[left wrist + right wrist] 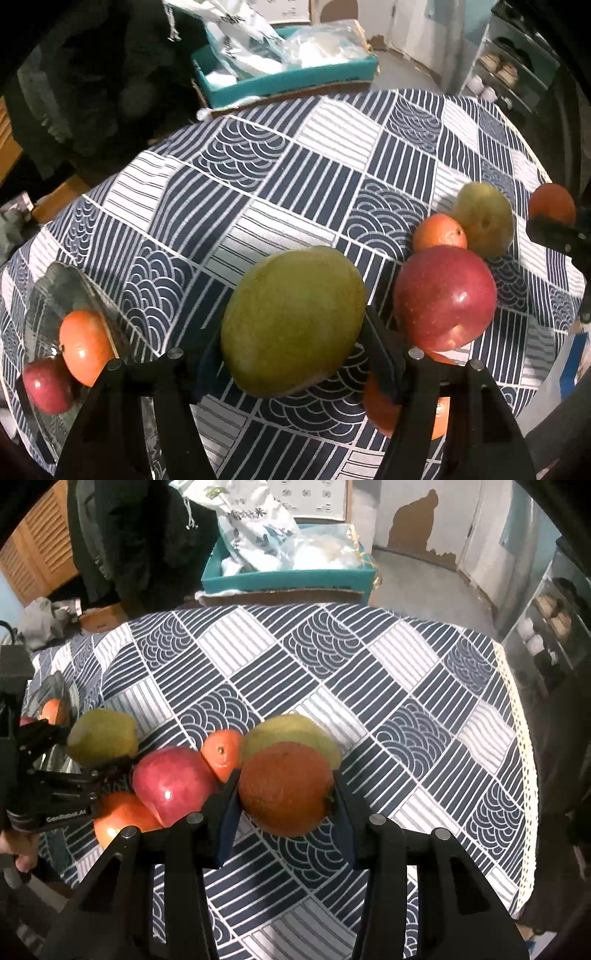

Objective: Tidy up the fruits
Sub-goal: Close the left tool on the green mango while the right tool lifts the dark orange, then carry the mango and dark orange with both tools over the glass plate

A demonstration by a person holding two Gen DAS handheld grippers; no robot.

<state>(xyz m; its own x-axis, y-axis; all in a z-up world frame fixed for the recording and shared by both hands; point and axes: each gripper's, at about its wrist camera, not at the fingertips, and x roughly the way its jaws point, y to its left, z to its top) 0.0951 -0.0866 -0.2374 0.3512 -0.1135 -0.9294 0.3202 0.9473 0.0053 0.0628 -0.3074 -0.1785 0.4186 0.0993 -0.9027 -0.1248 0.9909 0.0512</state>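
My left gripper (291, 332) is shut on a large green mango (291, 321), held just above the patterned tablecloth (258, 177). To its right sit a red apple (443, 295), a small orange (439, 232), a green pear-like fruit (484, 218) and a persimmon (380, 406) partly hidden by my finger. My right gripper (286, 786) is shut on an orange (286, 788). Behind it lie the green fruit (295, 731), small orange (221, 749), apple (170, 782) and persimmon (118, 816). A glass plate (55, 273) at the left holds a persimmon (86, 347) and a red apple (46, 386).
A teal box (288, 77) full of plastic bags stands beyond the table's far edge. A shelf rack (517, 74) is at the far right. The cloth's lace-trimmed edge (517, 716) runs down the right. A person's hand (22, 853) grips the left tool.
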